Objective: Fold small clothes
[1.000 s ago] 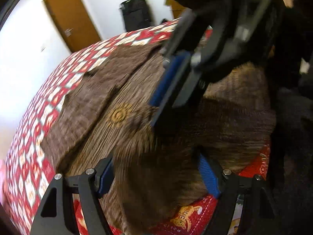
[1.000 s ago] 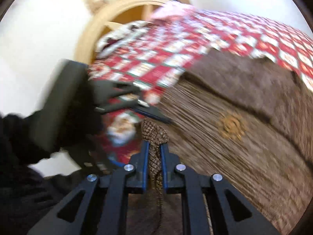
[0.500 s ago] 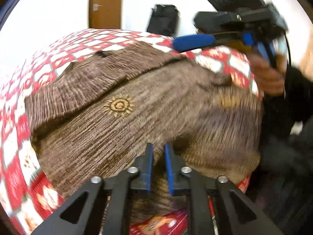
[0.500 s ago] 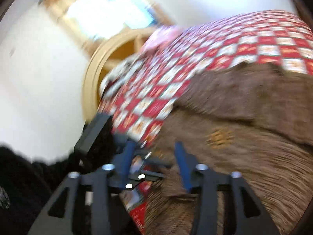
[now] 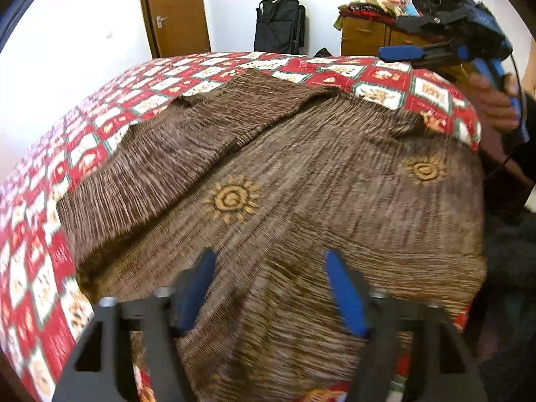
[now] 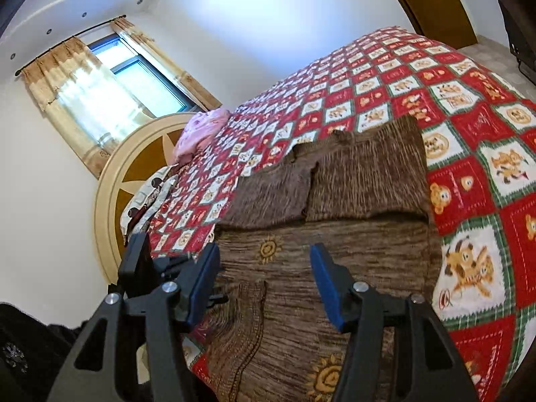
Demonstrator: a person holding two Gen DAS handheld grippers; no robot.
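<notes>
A brown knitted garment [image 5: 301,174] with yellow sun motifs lies spread on the red and white patchwork bedspread [image 5: 100,124], one part folded across it. My left gripper [image 5: 269,256] hovers over its near hem, jaws opening and nothing pinched between the blue pads. In the right wrist view the garment [image 6: 351,251] lies under my right gripper [image 6: 264,249], whose jaws are also opening, clear of the cloth. One blue finger [image 5: 400,53] of the right gripper shows at the far right of the left wrist view, held by a hand [image 5: 492,104].
The bedspread [image 6: 402,77] covers the whole bed. A round headboard [image 6: 110,201] and a pink pillow [image 6: 201,130] stand at one end under a curtained window [image 6: 134,80]. Beyond the bed are a wooden door [image 5: 174,10], a black bag [image 5: 279,25] and a cabinet [image 5: 365,35].
The right gripper let go of the fold it held and swung away to the bed's far side. The left gripper shut on the hem, then opened again.
</notes>
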